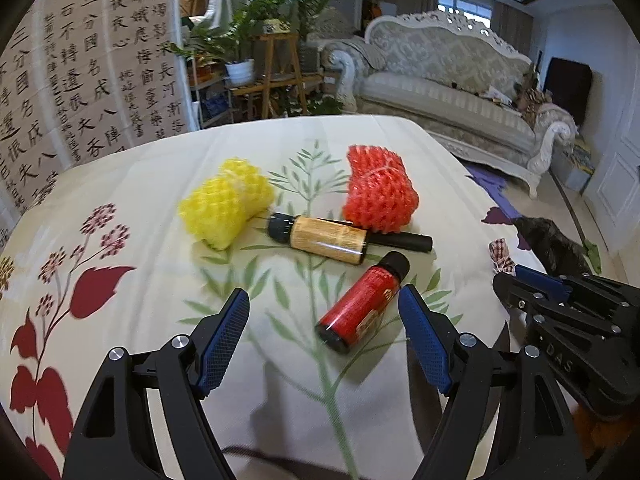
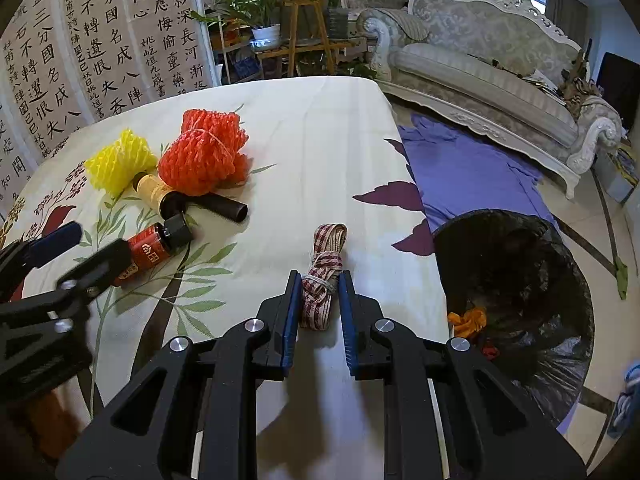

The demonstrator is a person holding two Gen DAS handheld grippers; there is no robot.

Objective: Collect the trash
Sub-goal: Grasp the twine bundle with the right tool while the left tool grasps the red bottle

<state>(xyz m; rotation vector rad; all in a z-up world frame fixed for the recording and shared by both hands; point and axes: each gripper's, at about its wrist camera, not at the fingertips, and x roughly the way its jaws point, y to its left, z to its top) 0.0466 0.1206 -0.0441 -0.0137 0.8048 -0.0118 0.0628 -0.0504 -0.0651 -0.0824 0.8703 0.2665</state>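
On the flowered tablecloth (image 1: 160, 200) lie a yellow foam net (image 1: 226, 204), an orange foam net (image 1: 378, 188), a tan-labelled bottle (image 1: 324, 238), a black tube (image 1: 404, 240) and a red bottle (image 1: 362, 306). My left gripper (image 1: 324, 304) is open, its fingers straddling the red bottle just above it. In the right wrist view my right gripper (image 2: 320, 284) has its jaws closed in on both sides of a checked ribbon bundle (image 2: 324, 272) lying on the cloth (image 2: 320, 140). The ribbon also shows in the left wrist view (image 1: 500, 258).
A black-lined trash bin (image 2: 520, 280) stands on the floor just past the table's right edge, with orange scraps (image 2: 468, 320) inside. A purple cloth (image 2: 460, 168) lies on the floor. A white sofa (image 2: 500, 72), plant stands (image 2: 308, 28) and a calligraphy screen (image 2: 80, 60) stand beyond.
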